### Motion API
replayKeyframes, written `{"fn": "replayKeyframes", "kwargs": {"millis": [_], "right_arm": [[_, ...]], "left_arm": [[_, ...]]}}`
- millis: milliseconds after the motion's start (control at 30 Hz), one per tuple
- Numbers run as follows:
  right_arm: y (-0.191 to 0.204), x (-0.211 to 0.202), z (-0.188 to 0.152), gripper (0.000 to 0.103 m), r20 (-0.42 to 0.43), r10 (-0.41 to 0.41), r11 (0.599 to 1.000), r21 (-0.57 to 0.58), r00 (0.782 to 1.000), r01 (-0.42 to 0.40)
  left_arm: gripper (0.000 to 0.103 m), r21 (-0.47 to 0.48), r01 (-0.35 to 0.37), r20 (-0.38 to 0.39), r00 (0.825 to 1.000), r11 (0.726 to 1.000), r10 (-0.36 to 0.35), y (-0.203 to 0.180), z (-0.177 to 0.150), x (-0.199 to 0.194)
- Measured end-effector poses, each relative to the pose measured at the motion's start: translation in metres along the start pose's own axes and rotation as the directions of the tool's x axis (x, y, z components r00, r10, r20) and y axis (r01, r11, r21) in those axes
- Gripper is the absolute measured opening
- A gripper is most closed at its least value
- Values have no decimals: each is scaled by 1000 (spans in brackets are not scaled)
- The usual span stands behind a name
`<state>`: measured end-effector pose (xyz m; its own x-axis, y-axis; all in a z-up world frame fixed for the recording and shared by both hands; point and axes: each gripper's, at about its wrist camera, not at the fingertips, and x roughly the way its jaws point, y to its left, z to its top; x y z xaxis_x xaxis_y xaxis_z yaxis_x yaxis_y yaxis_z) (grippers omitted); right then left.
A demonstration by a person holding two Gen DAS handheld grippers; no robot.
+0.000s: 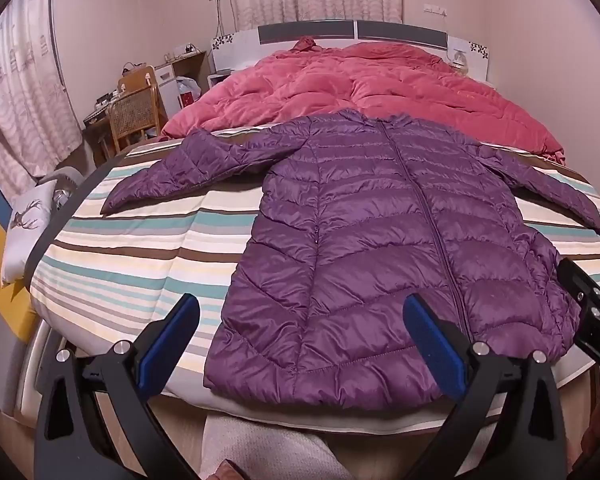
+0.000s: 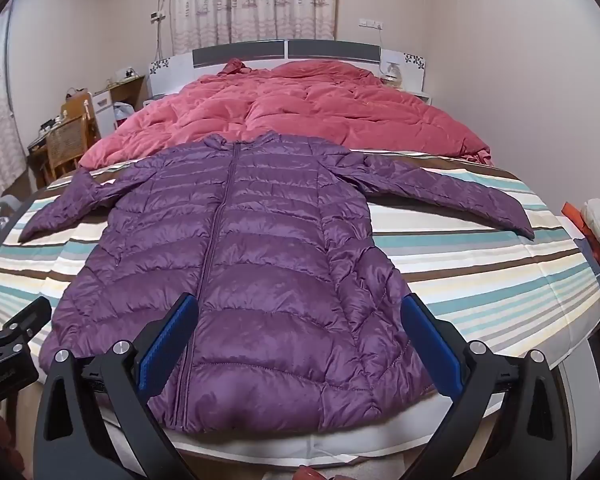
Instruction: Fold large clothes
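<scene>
Left wrist view: nearest the lens, the left gripper (image 1: 300, 340) stands with its jaws wide apart and nothing between them, hanging over the hem of the purple jacket (image 1: 380, 240). The jacket lies flat and zipped on the striped sheet (image 1: 132, 264), its long axis running straight away from the tool toward the red quilt (image 1: 360, 84), both sleeves spread sideways. The left sleeve (image 1: 180, 172) lies up and to the left, nearer this hand. The right gripper (image 1: 592, 308) shows at the right edge.

Right wrist view: the right gripper (image 2: 300, 340) is likewise spread and empty above the hem of the jacket (image 2: 240, 248). The right sleeve (image 2: 460, 196) reaches out to the right, on this hand's side, so I judge each hand is best placed for its own sleeve
</scene>
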<state>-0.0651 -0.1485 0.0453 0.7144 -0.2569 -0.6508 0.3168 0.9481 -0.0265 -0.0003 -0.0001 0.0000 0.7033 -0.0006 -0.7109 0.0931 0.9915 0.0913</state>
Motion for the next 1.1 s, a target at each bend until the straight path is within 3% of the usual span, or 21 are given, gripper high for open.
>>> {"fn": "replayKeyframes", "kwargs": {"millis": [1100], "right_arm": [[4, -1, 0, 100, 2, -7, 1000, -3, 1000, 7]], "left_arm": [[101, -33, 8, -37, 999, 999, -10, 3, -6, 11]]}}
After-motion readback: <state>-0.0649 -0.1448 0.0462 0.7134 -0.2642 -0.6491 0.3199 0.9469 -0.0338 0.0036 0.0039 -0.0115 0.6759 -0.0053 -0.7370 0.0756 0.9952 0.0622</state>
